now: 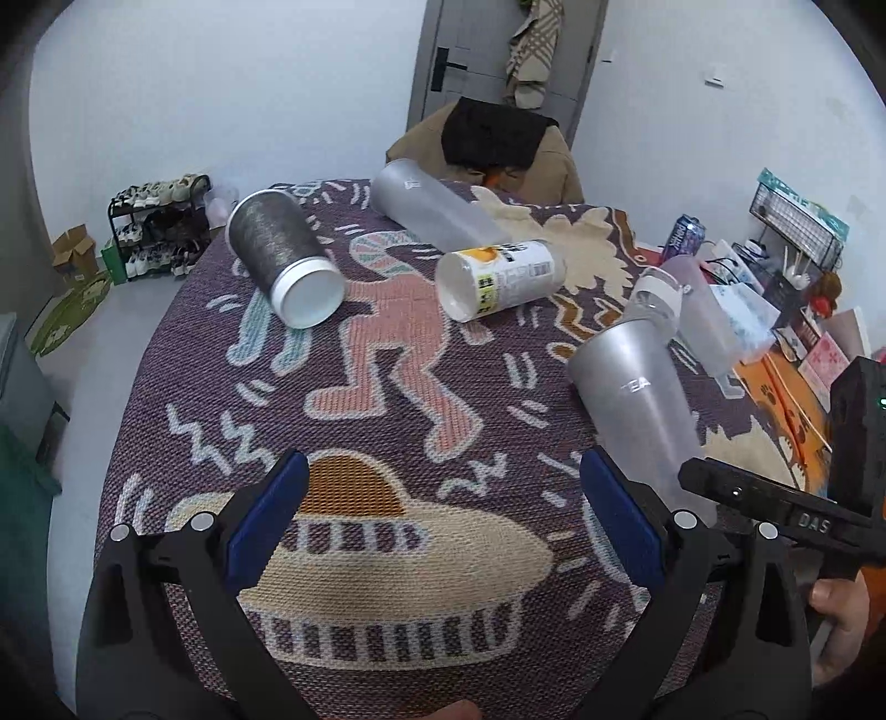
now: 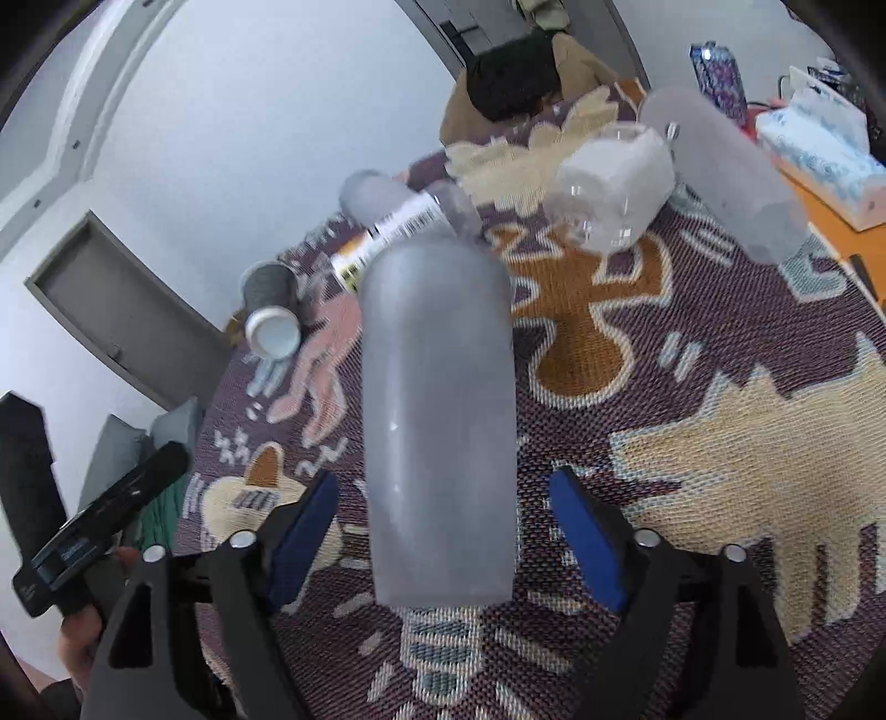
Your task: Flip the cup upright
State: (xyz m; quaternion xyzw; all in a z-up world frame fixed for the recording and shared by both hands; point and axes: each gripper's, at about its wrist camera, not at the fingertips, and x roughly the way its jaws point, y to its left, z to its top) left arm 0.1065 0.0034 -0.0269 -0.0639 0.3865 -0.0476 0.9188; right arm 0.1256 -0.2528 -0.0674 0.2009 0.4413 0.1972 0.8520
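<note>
Patterned cloth [image 2: 720, 443]; frosted cup [image 2: 437, 415] between right gripper [image 2: 443, 515] parted jaws.

A room in a home, probably a living or bedroom corner used as a work surface. A table is covered with a woven cloth [image 1: 387, 354] bearing cartoon figures, on which several cups [image 1: 288, 260] lie on their sides. Domestic markers surround it: a shoe rack [image 1: 160, 227] filled with shoes against the white wall, a cardboard box [image 1: 75, 249] and a green floor mat [image 1: 72, 310] beside it, a grey door [image 1: 498, 50] with a scarf [image 1: 534, 50] hanging on it, and a chair draped with a tan coat [image 1: 487, 149]. At the table's far side sit a tissue box [image 2: 819, 149], a drink can [image 1: 684, 235] and a wire rack [image 1: 797, 216] with small personal items.
</note>
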